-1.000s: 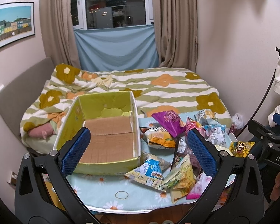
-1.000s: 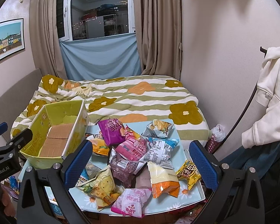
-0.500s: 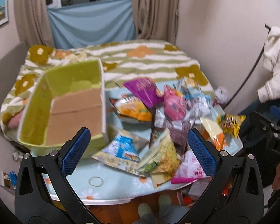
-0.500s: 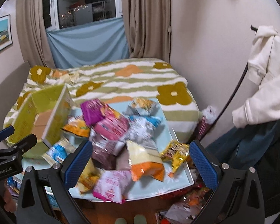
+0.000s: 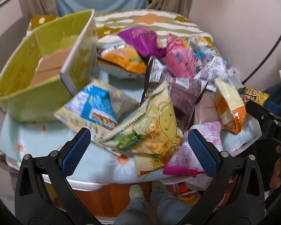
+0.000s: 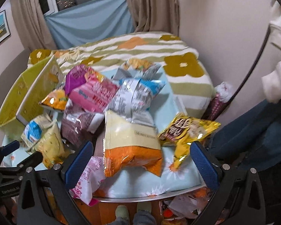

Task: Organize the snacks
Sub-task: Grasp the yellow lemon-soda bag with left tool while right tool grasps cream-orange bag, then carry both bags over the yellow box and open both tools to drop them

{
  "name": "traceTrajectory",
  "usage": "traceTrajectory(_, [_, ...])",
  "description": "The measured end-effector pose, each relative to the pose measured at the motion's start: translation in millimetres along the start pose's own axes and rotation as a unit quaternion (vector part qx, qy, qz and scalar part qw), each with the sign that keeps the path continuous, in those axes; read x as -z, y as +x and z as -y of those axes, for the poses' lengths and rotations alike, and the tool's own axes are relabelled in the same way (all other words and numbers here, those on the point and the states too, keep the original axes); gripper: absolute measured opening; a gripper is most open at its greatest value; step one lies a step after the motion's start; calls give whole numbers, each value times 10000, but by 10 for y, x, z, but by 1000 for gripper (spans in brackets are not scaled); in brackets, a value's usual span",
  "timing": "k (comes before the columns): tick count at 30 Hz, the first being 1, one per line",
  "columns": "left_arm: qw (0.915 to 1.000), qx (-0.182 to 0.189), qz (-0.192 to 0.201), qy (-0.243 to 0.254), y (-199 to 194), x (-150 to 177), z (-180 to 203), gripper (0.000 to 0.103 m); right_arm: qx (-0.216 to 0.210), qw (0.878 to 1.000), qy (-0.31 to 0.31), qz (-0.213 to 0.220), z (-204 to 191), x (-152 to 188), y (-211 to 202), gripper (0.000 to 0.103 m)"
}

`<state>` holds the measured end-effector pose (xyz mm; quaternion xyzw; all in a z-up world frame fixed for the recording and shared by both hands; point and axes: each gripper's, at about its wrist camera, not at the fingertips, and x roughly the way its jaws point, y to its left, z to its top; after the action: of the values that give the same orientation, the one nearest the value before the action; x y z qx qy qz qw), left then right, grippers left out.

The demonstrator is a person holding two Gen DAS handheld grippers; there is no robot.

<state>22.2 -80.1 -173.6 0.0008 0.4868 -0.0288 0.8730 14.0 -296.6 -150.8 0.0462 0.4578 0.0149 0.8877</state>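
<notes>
Crowding the table (image 5: 37, 136), snack packets (image 5: 149, 127) abut box (image 5: 37, 97).

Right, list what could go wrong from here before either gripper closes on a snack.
1. The pink-and-white packet already overhangs the table's near edge; a nudge could drop it to the floor.
2. The gold packet lies near the right edge and might slide off.
3. Bags overlap: closing the open left gripper on the yellow chip bag may also drag the blue-and-cream bag beside it.
</notes>
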Motion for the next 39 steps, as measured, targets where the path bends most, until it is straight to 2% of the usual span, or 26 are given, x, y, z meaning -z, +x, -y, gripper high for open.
traceTrajectory(5, [9994, -85, -206, -270, 217, 13, 33, 103, -264, 9992, -150, -242, -11, 48, 235, 103])
traceTrajectory(8, [9986, -172, -324, -378, 360, 20, 54, 102, -255, 9988, -313, -266, -24, 51, 316, 103])
traceTrajectory(10, [9979, -183, -427, -447, 444, 30, 56, 95, -248, 9985, -418, -264, -35, 29, 352, 103])
traceTrajectory(14, [9967, -112, -545, -584, 522, 56, 43, 87, -295, 9979, -542, -174, -52, 8, 337, 103])
traceTrajectory(16, [9966, -114, -581, -572, 542, 61, 54, 79, -345, 9973, -629, -156, -73, 17, 331, 103])
traceTrajectory(19, [9967, -117, -587, -545, 538, 75, 53, 75, -349, 9959, -806, -194, -119, 21, 381, 102])
traceTrajectory(20, [9966, -105, -601, -548, 537, 78, 50, 74, -347, 9956, -840, -210, -125, 19, 401, 99])
traceTrajectory(27, [9971, -148, -591, -446, 479, 50, 81, 70, -493, 9934, -966, -380, -134, -42, 631, 97])
traceTrajectory(29, [9977, -184, -539, -377, 436, 48, 105, 69, -553, 9926, -992, -438, -135, -52, 700, 92])
traceTrajectory(32, [9985, -279, -421, -219, 361, 44, 152, 69, -636, 9923, -972, -441, -115, -79, 753, 92])
traceTrajectory(34, [9987, -320, -380, -145, 328, 31, 181, 69, -656, 9922, -979, -398, -108, -89, 743, 88])
traceTrajectory(36, [9988, -322, -353, -149, 306, 24, 185, 69, -662, 9920, -992, -413, -110, -92, 744, 74])
traceTrajectory(39, [9987, -330, -345, -195, 289, 10, 175, 69, -521, 9914, -1117, -438, -129, -90, 751, 63])
